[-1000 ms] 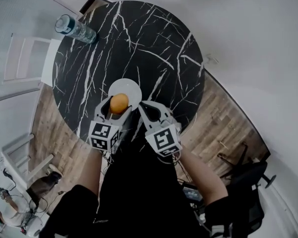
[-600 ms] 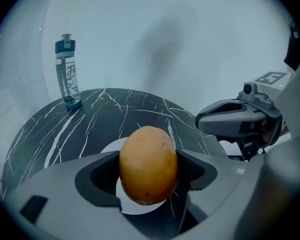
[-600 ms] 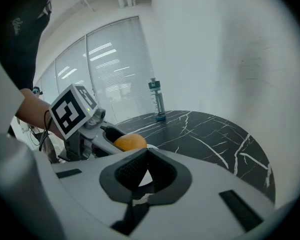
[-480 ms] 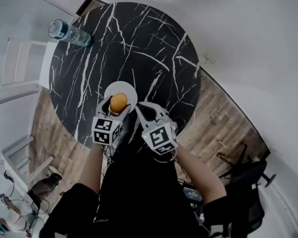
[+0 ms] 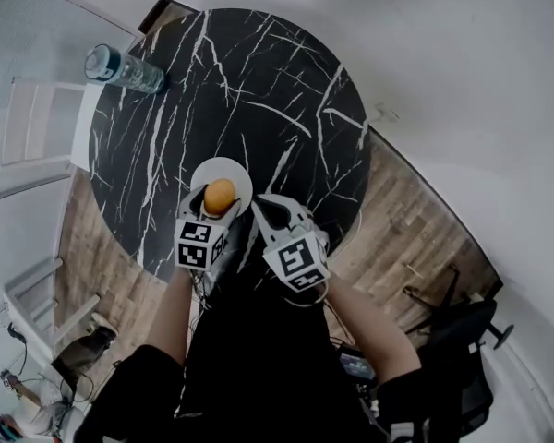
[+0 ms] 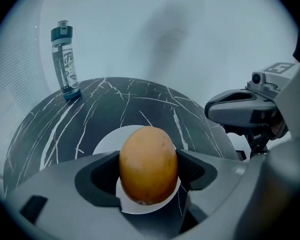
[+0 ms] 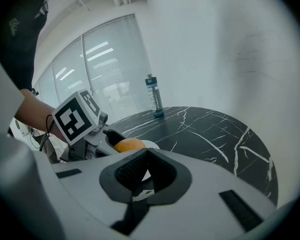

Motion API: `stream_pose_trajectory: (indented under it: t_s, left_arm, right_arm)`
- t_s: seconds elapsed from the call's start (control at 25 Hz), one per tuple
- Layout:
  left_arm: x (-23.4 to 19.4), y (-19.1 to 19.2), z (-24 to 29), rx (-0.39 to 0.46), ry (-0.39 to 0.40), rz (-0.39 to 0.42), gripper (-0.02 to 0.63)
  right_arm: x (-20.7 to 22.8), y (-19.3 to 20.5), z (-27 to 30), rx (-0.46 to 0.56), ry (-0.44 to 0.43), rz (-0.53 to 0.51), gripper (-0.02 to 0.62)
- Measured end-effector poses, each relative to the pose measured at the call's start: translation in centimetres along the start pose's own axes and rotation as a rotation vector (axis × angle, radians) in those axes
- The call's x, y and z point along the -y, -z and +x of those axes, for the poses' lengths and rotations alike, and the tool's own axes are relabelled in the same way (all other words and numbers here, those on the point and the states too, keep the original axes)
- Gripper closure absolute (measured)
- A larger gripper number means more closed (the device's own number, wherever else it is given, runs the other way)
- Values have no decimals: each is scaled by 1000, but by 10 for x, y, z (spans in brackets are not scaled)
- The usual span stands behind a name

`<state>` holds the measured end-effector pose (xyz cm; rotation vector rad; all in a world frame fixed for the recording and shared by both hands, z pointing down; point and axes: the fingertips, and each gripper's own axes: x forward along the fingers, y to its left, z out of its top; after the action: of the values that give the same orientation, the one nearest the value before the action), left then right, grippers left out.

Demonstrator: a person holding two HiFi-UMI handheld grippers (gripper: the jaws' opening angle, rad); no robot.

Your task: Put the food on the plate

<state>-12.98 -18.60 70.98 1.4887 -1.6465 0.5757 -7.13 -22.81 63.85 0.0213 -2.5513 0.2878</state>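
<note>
Food [image 6: 148, 165] wedged between left gripper [image 6: 149, 174] fingers [image 6: 97, 176], above plate [image 6: 107, 141].

A round black table [image 5: 258, 90] veined in white (marble, by its look) stands on a wood floor [image 5: 415, 224] beside a plain white wall [image 6: 190, 34]. A white chair [image 5: 85, 127] sits at its left and a black office chair [image 5: 466, 344] stands well apart. Tall blinded windows [image 7: 107, 64] show bright light strips.

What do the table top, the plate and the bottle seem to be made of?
Table top: probably black marble or a marble-look laminate, smooth, with white veins.
Plate: plain white with no pattern; ceramic or plastic, I cannot tell which.
Bottle: most likely clear plastic, see-through, with a dark cap.
</note>
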Motion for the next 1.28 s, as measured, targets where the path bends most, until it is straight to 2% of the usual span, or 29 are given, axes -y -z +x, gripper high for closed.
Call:
stream_pose_trajectory:
  t_s: [0.6, 0.8, 1.08, 1.28]
  left_arm:
    - [1, 13, 7, -42, -28, 37, 275]
    - [0, 10, 8, -24, -40, 58, 275]
    - [4, -5, -6, 28, -48, 89, 275]
    - [3, -15, -37, 97, -71, 61, 275]
  right_arm:
    - [-2, 2, -9, 5, 0, -3, 599]
    - [-3, 5, -14, 7, 17, 10, 600]
    - [-15, 12, -19, -2, -4, 4, 600]
    - [-24, 3, -23, 11, 2, -32, 600]
